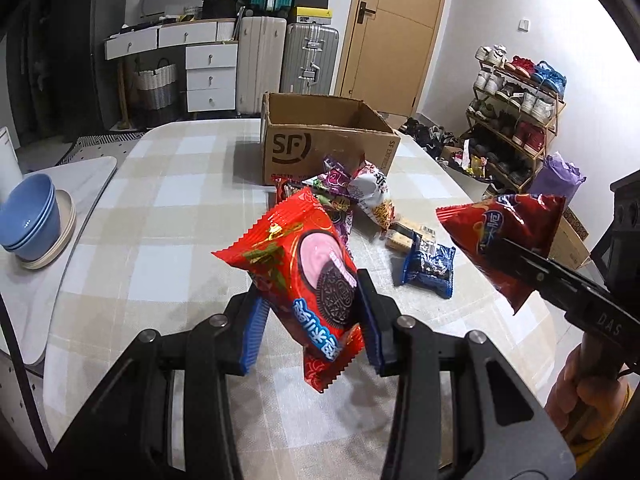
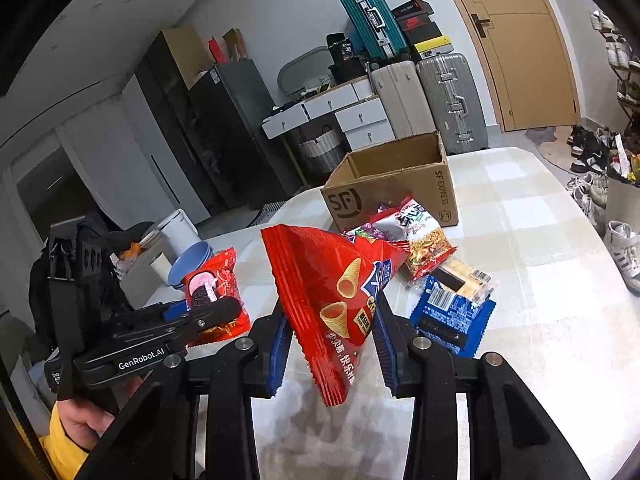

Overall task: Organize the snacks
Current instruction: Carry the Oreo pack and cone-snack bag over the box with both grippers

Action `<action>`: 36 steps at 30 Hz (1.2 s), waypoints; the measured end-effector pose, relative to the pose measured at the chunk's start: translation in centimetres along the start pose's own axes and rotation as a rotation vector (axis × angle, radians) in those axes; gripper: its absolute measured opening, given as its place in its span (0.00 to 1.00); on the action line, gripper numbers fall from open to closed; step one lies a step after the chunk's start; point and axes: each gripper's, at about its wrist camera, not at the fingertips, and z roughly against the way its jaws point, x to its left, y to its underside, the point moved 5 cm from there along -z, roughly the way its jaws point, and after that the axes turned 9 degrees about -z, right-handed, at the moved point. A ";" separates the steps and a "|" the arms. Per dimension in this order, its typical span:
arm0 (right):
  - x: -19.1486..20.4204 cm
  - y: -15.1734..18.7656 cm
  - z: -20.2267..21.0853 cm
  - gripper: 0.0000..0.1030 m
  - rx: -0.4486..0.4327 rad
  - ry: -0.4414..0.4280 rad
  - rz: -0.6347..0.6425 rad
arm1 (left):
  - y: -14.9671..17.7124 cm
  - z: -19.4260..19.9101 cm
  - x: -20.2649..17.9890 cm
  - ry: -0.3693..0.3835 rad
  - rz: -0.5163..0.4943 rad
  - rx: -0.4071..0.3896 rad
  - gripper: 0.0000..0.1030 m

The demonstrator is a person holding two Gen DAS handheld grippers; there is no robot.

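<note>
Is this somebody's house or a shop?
Most likely a home, perhaps a dining corner by the entrance: a shoe rack full of shoes, stacked suitcases, and a checked-cloth table with bowls.

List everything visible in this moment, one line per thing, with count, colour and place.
red Oreo cookie packet: one, red, held off the table in the left tongs
red corn-cone snack bag: one, red, held in the right tongs
open cardboard SF box: one, brown, far side of table
loose snack packets: several, mixed colours, in front of the box
blue cookie packet: one, blue, on the checked tablecloth
stacked blue bowls: blue, side table
left tongs: shut on packet
right tongs: shut on bag
</note>
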 end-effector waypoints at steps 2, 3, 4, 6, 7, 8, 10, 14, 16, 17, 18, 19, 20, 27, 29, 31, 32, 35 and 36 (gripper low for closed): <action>0.1 -0.2 -0.1 0.37 0.000 -0.003 0.007 | -0.3 0.0 0.0 0.000 -0.004 -0.001 0.37; 0.2 -0.5 -0.2 0.37 -0.002 -0.004 0.012 | -0.5 0.0 0.1 0.002 -0.007 -0.002 0.37; 0.4 -0.7 -0.2 0.37 -0.002 -0.008 0.018 | -0.8 0.0 0.3 0.004 -0.007 -0.003 0.37; 0.5 -1.3 -0.2 0.37 -0.009 -0.015 0.025 | -1.5 -0.1 0.6 0.012 -0.008 -0.008 0.37; 0.5 -1.8 -0.3 0.37 -0.011 -0.021 0.027 | -2.0 -0.3 0.7 0.016 -0.007 -0.009 0.37; 0.5 -2.2 -0.4 0.37 -0.014 -0.027 0.027 | -2.4 -0.3 0.8 0.021 -0.006 -0.010 0.37; 0.6 -3.4 -0.4 0.37 -0.023 -0.040 0.026 | -3.5 -0.5 1.1 0.022 -0.010 -0.015 0.37; 0.9 -6.0 -0.6 0.37 -0.043 -0.057 0.035 | -6.2 -0.9 1.8 0.009 -0.031 -0.037 0.37; 0.9 -7.5 -0.8 0.37 -0.053 -0.064 0.037 | -7.7 -1.4 2.1 0.013 -0.037 -0.041 0.37; 1.0 -8.1 -0.9 0.37 -0.055 -0.068 0.037 | -8.4 -1.7 2.4 0.018 -0.035 -0.043 0.37; 1.0 -8.8 -1.1 0.37 -0.056 -0.071 0.037 | -9.2 -2.0 2.8 0.018 -0.035 -0.047 0.37; 1.1 -9.7 -1.3 0.37 -0.060 -0.075 0.038 | -10.0 -2.2 3.0 0.015 -0.039 -0.049 0.37; 1.1 -10.4 -1.5 0.37 -0.061 -0.075 0.043 | -11.0 -2.6 3.4 0.006 -0.043 -0.055 0.37; 1.7 -16.3 -3.7 0.37 -0.065 -0.089 0.064 | -16.8 -6.3 5.3 0.014 -0.040 -0.044 0.37; 1.8 -17.9 -4.7 0.37 -0.065 -0.083 0.073 | -18.6 -7.4 5.8 -0.004 -0.058 -0.045 0.37; 1.7 -19.4 -5.8 0.37 -0.062 -0.077 0.081 | -20.3 -8.6 5.9 -0.002 -0.065 -0.041 0.37; 1.7 -20.1 -6.5 0.37 -0.059 -0.076 0.084 | -21.2 -9.3 6.0 0.006 -0.067 -0.036 0.37; 1.5 -22.1 -8.6 0.37 -0.040 -0.071 0.079 | -23.6 -11.3 6.2 0.003 -0.077 -0.031 0.37; 1.4 -22.7 -9.3 0.37 -0.036 -0.070 0.078 | -24.4 -12.0 6.3 0.004 -0.078 -0.028 0.37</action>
